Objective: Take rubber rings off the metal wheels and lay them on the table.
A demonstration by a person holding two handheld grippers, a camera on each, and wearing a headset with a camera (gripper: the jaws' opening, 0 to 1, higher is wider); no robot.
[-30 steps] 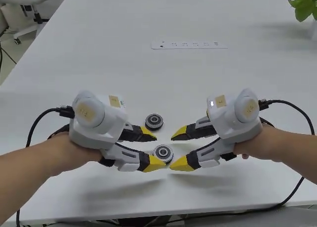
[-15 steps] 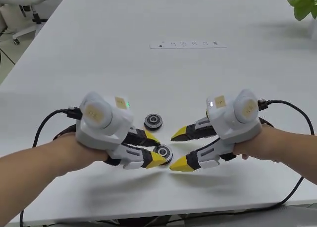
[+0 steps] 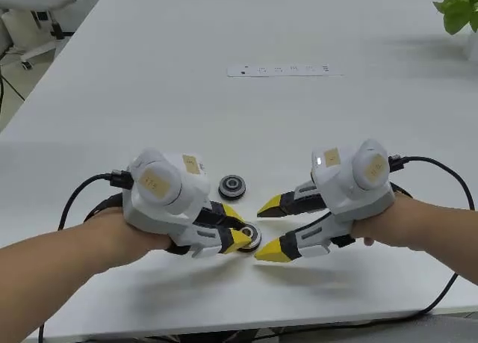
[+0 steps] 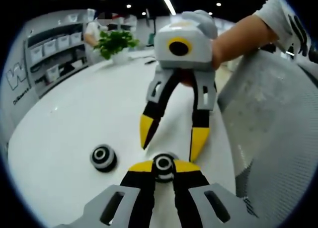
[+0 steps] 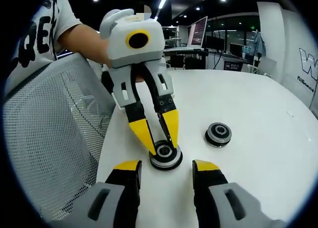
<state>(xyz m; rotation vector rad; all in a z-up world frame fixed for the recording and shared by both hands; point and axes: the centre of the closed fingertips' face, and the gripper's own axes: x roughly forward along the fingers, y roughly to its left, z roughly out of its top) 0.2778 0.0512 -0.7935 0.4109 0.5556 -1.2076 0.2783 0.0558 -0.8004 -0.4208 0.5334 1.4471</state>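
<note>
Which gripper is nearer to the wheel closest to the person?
Left. The left gripper clasps the near wheel between its tips; the right gripper hangs open just beside it, not touching.

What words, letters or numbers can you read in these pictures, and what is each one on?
"W": large letter on the wall; the small line under it is too blurred to read.
"QE": seemingly, black letters on the person's white shirt, cut off.
Tan stickers on the left gripper, which grips a metal wheel, and on the right gripper: too small to read.
Power strip markings: too small to read.
</note>
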